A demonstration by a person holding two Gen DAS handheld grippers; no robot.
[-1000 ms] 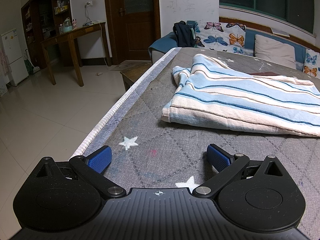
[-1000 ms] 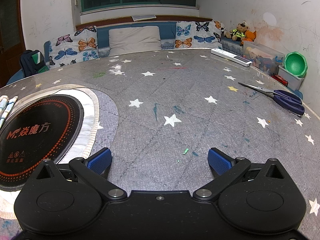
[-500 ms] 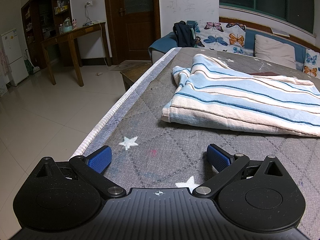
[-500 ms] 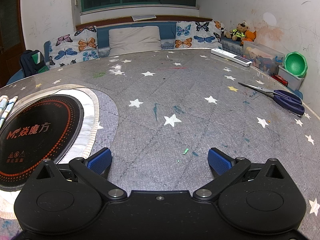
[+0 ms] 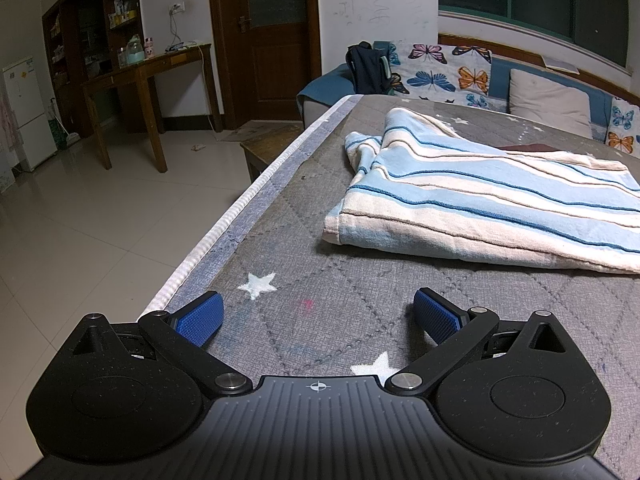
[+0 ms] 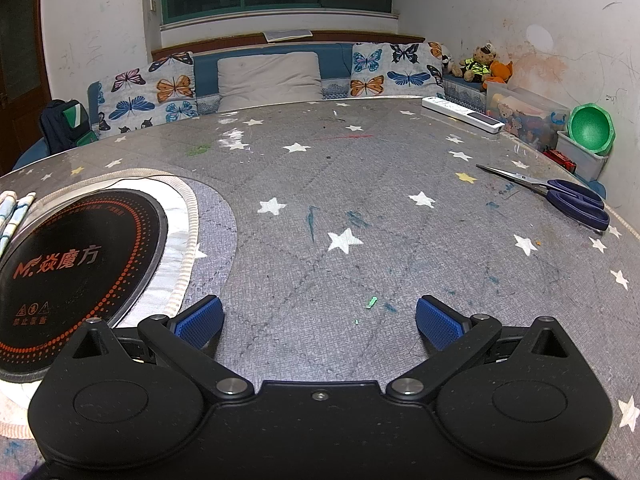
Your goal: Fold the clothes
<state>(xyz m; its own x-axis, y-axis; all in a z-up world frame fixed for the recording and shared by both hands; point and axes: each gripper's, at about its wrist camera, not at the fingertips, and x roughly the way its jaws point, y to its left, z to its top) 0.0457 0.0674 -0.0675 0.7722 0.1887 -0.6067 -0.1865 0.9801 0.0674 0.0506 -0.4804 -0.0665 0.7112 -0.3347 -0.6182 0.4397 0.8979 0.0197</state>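
A folded garment with light-blue, cream and dark-blue stripes (image 5: 480, 204) lies on the grey star-print table cover (image 5: 320, 276), ahead and to the right in the left wrist view. My left gripper (image 5: 318, 316) rests low over the cover near the table's left edge, open and holding nothing, a short way in front of the garment's near fold. My right gripper (image 6: 318, 316) is open too, with only bare cover between its blue pads. A sliver of the striped garment (image 6: 12, 216) shows at the far left of the right wrist view.
A round black induction plate (image 6: 68, 268) is set into the table left of the right gripper. Blue-handled scissors (image 6: 560, 196) and a white remote (image 6: 464, 114) lie at the far right. The table edge (image 5: 224, 228) drops to a tiled floor. Butterfly cushions line a bench behind.
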